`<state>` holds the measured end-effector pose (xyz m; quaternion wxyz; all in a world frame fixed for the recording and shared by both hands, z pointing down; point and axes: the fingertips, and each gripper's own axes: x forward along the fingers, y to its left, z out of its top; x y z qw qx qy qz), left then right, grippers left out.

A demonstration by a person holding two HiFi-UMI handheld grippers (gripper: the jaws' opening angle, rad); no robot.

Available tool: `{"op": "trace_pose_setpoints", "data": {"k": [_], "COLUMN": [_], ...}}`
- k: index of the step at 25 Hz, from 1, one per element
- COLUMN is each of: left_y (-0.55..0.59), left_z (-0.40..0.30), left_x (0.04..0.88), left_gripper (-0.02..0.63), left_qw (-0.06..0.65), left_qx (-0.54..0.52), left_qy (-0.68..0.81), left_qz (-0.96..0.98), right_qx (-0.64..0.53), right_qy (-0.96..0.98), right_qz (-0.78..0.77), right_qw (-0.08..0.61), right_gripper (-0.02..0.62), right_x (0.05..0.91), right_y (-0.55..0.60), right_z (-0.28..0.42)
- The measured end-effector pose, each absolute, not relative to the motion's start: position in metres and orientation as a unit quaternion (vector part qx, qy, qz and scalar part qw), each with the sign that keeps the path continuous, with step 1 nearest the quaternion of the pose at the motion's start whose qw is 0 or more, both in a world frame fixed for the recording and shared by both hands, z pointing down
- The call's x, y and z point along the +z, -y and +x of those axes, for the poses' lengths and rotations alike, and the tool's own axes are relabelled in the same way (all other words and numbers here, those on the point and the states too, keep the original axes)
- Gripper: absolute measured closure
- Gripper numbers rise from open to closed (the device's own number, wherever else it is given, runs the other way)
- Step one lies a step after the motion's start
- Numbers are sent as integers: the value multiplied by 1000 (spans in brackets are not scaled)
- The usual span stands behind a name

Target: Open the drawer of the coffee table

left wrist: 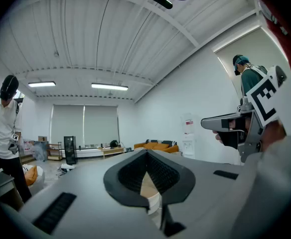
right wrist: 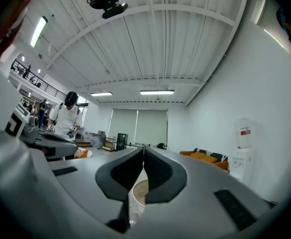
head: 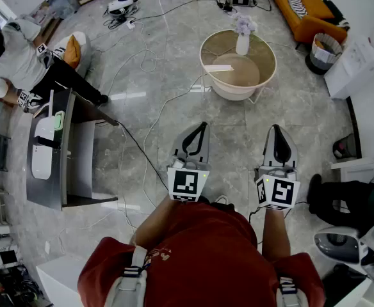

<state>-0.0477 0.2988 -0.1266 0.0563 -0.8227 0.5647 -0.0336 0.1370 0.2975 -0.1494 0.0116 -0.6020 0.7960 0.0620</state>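
The round white coffee table (head: pixel 235 93) with a wooden top stands on the grey floor ahead of me, a white vase of flowers (head: pixel 243 38) on it. No drawer front shows from here. My left gripper (head: pixel 203 125) and right gripper (head: pixel 276 127) are held level side by side, well short of the table and touching nothing. In the left gripper view the left gripper (left wrist: pixel 146 152) has its tips together, with the table (left wrist: pixel 148 189) showing through the loop of the jaws. In the right gripper view the right gripper (right wrist: pixel 143 148) is shut and empty, the table (right wrist: pixel 138 190) beyond it.
A grey desk (head: pixel 78 165) stands at the left, with a seated person (head: pixel 20 56) behind it. Cables (head: pixel 142 139) trail across the floor. An orange sofa (head: pixel 302 8), a waste basket (head: pixel 326 50) and a white cabinet (head: pixel 360 62) stand at the back right. Someone's dark legs (head: pixel 347 200) are at the right.
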Motion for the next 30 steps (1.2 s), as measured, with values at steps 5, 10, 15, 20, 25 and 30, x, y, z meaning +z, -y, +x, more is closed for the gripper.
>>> {"op": "trace_pose_setpoints", "data": {"k": [5,10,15,20,25,30], "left_y": [-324,-336,-335,-325,-306,-267], "left_z": [-57,-75,-103,-123,-133,-125], "left_x": [-146,-150,-151,-144,-134,-121], "left_gripper": [592,592,592,592,592,592], "left_qw": [65,69,68,70,50,54], "left_qx": [-27,-25,-17,-15,-19,-26], "left_qy": [-565,-565,-564,-564,-566,-566], "left_qz": [-822,-822,-823,-822,-823,-822], "right_qx": [52,50,50,40,32,19], "right_qy": [-791,-787,-785,-781,-781,-781], "right_qz": [-609,-614,-616,-623,-623,-624], "right_qw": [24,35,43,33,20,18], "right_gripper": [574,574,572,572,572,572], "right_x": [-164,-166,-168,-155,-145,-128], "right_y": [-326,-335,-334,-328,-311,-274], "right_z": [136,123,97,79,71,81]}}
